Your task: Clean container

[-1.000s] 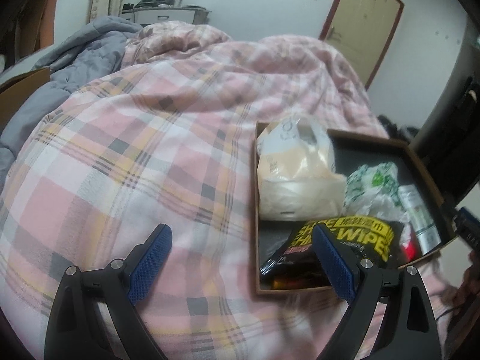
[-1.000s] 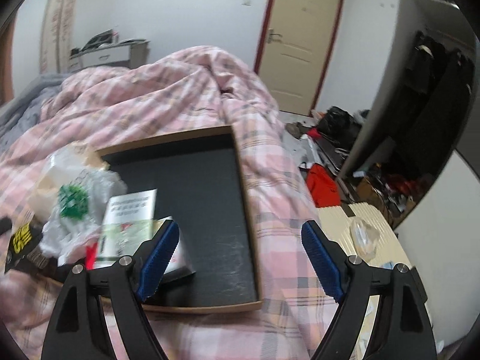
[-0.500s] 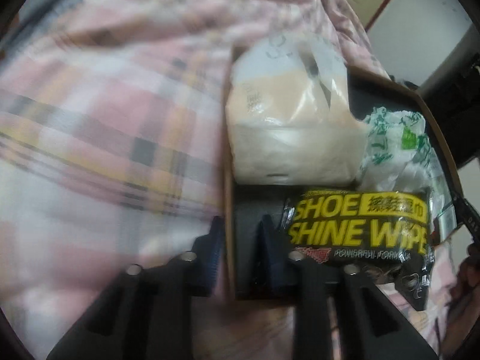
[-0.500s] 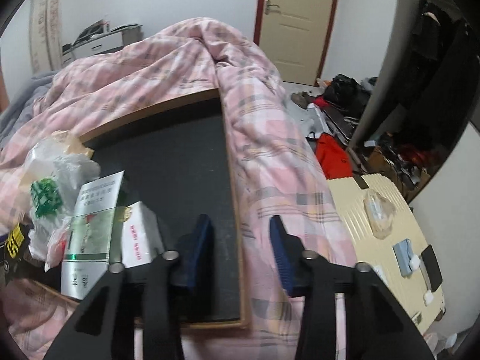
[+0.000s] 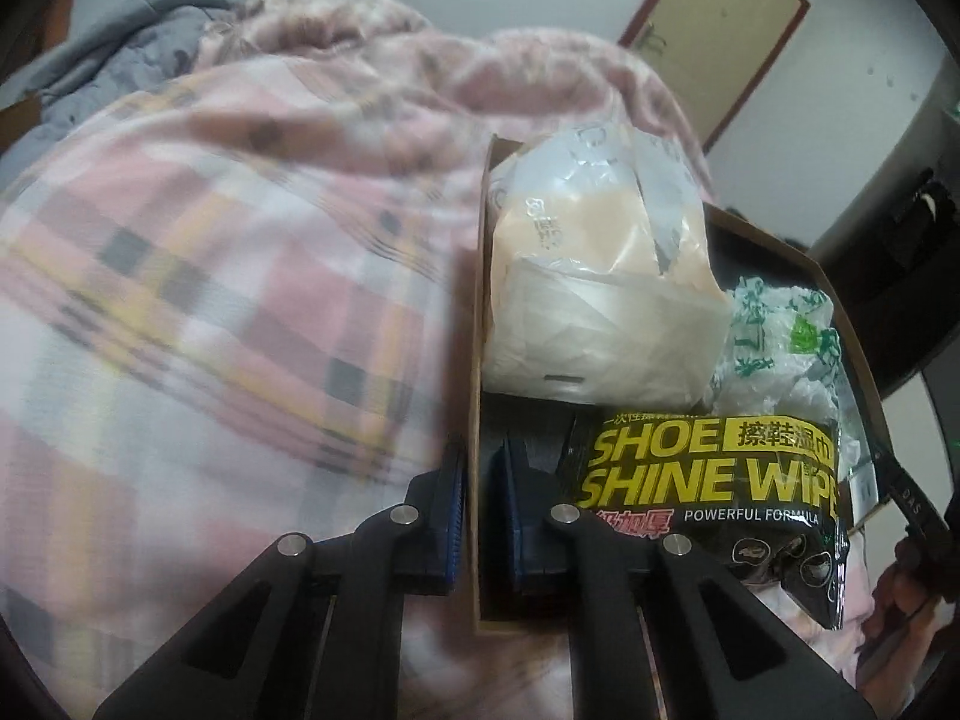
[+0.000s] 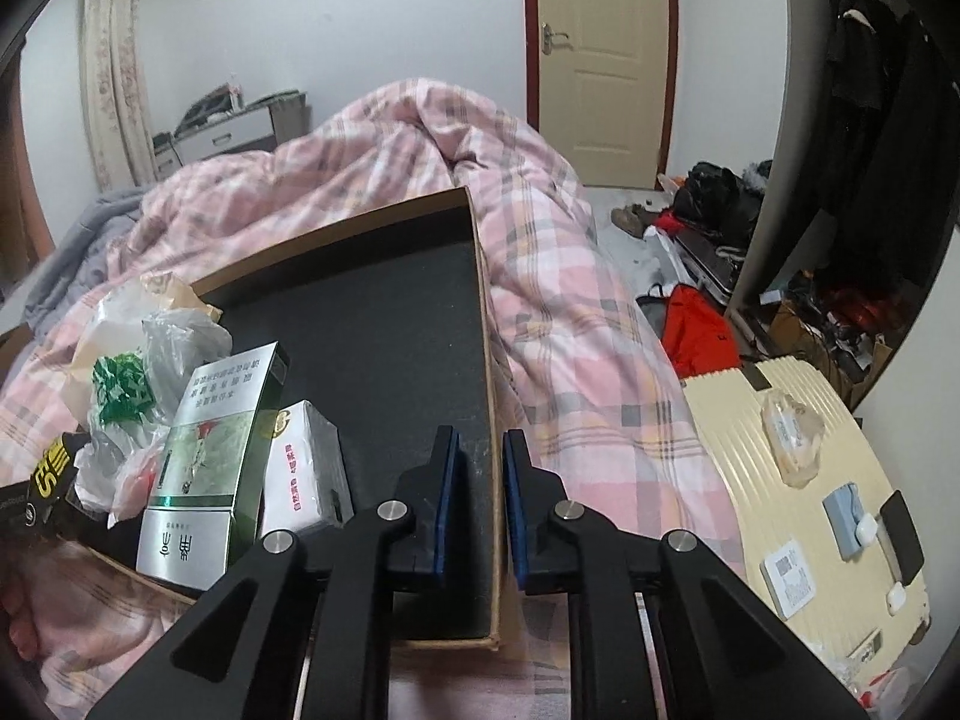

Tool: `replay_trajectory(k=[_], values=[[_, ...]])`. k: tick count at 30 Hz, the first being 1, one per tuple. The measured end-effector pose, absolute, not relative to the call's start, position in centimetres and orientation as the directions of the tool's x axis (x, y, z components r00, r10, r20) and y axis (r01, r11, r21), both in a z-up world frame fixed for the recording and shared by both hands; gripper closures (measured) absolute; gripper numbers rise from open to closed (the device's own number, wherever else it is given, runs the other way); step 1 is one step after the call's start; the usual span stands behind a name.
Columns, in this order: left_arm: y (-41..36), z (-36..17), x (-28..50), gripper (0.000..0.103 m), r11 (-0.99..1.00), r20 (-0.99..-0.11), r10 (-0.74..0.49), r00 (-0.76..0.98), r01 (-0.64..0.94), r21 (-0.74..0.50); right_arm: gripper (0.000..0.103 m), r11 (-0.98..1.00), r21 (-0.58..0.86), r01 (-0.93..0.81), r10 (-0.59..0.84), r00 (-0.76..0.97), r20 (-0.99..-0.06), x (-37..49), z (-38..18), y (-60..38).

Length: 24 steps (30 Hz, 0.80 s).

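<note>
Cardboard tray (image 6: 480, 276): left tongs (image 5: 480, 516) and right tongs (image 6: 480, 504) just closed, apparently clamping opposite walls; next, lift level toward twelve o'clock.

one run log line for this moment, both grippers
left gripper: shut on cardboard tray left wall | right gripper: shut on its right wall | contents: still inside

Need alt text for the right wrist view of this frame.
The right tool is clamped on the right wall of a shallow cardboard tray lying on a pink plaid quilt. Boxes and plastic bags crowd the tray's left end; a cream suitcase lies at right.
</note>
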<state>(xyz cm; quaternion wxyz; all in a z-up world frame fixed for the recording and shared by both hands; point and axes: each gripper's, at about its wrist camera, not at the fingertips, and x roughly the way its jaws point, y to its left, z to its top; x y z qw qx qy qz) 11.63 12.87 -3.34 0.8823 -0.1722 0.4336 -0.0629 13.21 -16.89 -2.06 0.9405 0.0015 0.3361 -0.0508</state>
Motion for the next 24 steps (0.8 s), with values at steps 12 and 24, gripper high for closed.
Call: replay_trajectory(k=[12, 24], values=[[13.0, -2.8, 11.5, 0.092, 0.921, -0.726, -0.211, 0.655, -0.116, -0.372, 0.062, 0.985, -0.078, 0.157, -0.174, 0.827, -0.534, 12.4, -0.3, -16.3], [12.8, -2.6, 10.4, 0.091, 0.894, -0.706, -0.273, 0.653, -0.099, -0.437, 0.019, 0.986, -0.031, 0.166, -0.158, 0.841, -0.518, 12.1, -0.4, -17.4]])
